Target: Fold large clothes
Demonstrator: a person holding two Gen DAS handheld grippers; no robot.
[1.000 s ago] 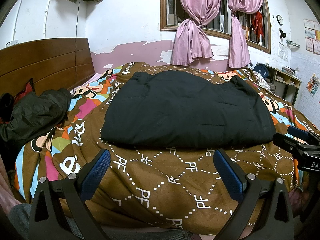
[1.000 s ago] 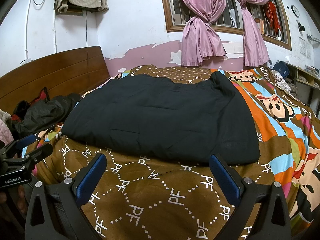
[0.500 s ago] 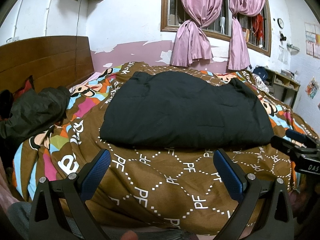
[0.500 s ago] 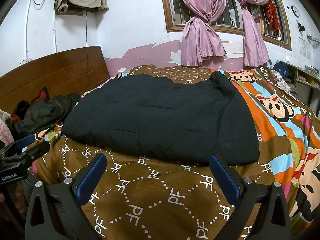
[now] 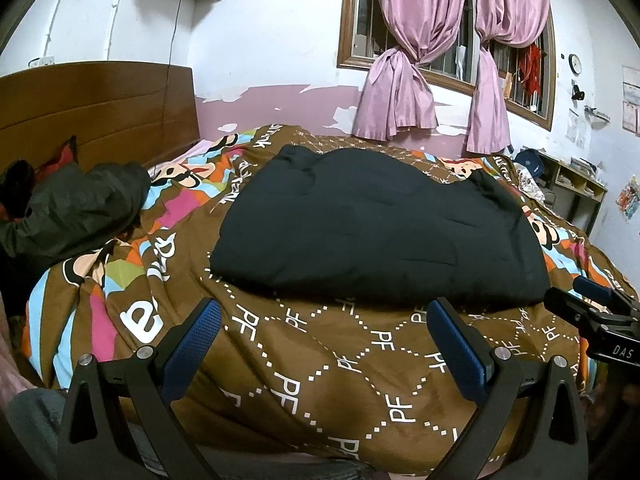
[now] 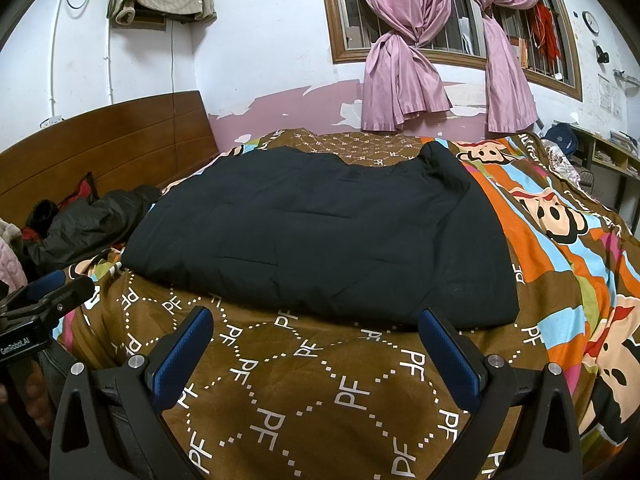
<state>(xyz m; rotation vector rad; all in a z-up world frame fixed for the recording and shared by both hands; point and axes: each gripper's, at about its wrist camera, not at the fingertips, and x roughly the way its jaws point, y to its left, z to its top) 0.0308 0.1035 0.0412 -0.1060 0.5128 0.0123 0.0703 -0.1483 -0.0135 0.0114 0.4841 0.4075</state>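
Blue pads sit at the tips of both claws, and both claws are spread wide with nothing between them. The left claw (image 5: pixel 324 344) and the right claw (image 6: pixel 316 354) hang just over the near edge of the bed, above the brown blanket (image 5: pixel 320 368) with white letters. They do not seem to touch it, though the view so close up is hard to judge.

Just ahead of both claws lies the big black coat (image 6: pixel 320 240), flat on the blanket in a neat block. It looks puffy and soft, so it should bend easily and feel light for its size, but the cloth may be a bit slippery. Good spots to grab are the two near corners, one ahead of each claw, where the edge is thick enough to pinch.

Off to the left of the claws, a dark jacket (image 5: pixel 76 208) is bunched up by the wooden headboard (image 6: pixel 120 148). Far ahead, pink curtains (image 6: pixel 404 60) hang at the window.
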